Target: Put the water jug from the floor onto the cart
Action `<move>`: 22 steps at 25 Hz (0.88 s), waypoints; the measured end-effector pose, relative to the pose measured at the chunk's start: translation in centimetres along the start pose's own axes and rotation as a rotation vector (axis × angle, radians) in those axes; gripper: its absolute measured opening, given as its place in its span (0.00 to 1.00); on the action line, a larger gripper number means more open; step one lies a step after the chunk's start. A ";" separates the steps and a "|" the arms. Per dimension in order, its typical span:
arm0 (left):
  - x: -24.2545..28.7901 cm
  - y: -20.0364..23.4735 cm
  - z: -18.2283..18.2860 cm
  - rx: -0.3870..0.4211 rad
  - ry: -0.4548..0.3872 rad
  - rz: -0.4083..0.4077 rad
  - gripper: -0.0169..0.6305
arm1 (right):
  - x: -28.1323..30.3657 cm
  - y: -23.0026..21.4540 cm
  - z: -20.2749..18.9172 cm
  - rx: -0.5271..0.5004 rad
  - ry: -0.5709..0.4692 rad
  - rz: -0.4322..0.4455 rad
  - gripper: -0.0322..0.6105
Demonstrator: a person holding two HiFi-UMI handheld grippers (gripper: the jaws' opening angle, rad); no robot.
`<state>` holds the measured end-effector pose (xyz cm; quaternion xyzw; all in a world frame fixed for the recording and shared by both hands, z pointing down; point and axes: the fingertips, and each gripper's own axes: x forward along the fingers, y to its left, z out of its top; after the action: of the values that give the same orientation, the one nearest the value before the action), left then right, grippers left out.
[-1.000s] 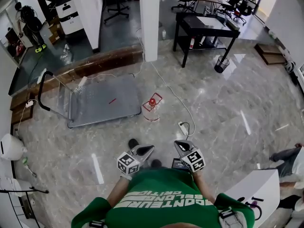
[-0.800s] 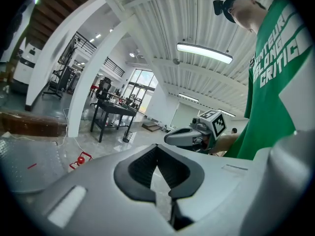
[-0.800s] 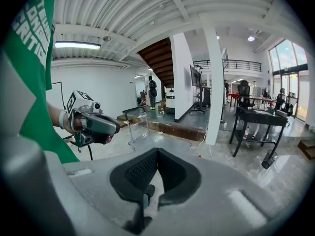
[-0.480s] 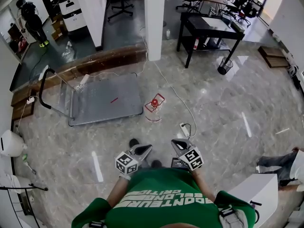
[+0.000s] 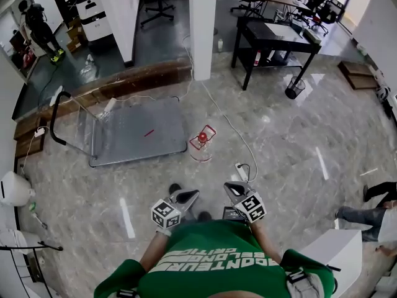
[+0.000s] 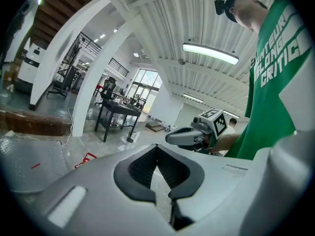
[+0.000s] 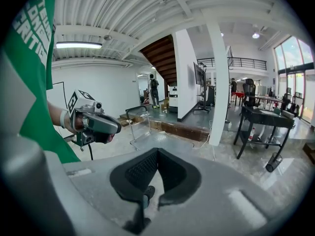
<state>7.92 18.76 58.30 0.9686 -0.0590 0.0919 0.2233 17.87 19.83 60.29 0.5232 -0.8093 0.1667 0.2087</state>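
The clear water jug (image 5: 200, 143), with a red cap and red handle, stands on the marble floor just off the right edge of the flat grey cart (image 5: 139, 131). The cart's black push handle (image 5: 54, 118) is on its left. Both grippers hang low in front of my green shirt, well short of the jug: the left gripper (image 5: 188, 195) and the right gripper (image 5: 233, 188), each shut and empty. The left gripper view shows its closed jaws (image 6: 157, 145), the jug's red handle (image 6: 87, 158) and the right gripper (image 6: 189, 134). The right gripper view shows closed jaws (image 7: 157, 150) and the left gripper (image 7: 98, 124).
A white column (image 5: 203, 23) and a black desk (image 5: 276, 39) stand beyond the jug. A white cable runs across the floor to a power strip (image 5: 240, 166) near my right gripper. A wooden step (image 5: 124, 81) borders the cart. A person's legs (image 5: 372, 205) are at the right edge.
The floor has slid slightly in the head view as I edge towards the jug. Both grippers stay shut and level. The person at the right edge has shifted.
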 end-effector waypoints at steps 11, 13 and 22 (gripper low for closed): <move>0.9 2.9 1.6 -0.009 -0.003 -0.017 0.04 | 2.1 -2.1 1.6 0.004 -0.007 -0.017 0.04; 1.2 3.5 1.8 -0.008 -0.002 -0.020 0.04 | 2.4 -2.5 1.5 0.011 0.008 -0.023 0.04; 2.2 6.2 4.0 0.000 0.004 -0.038 0.04 | 4.5 -4.7 3.6 0.020 -0.013 -0.045 0.04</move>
<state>9.65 11.28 57.87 0.9694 -0.0402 0.0894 0.2252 19.91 12.70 59.72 0.5443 -0.7971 0.1664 0.2018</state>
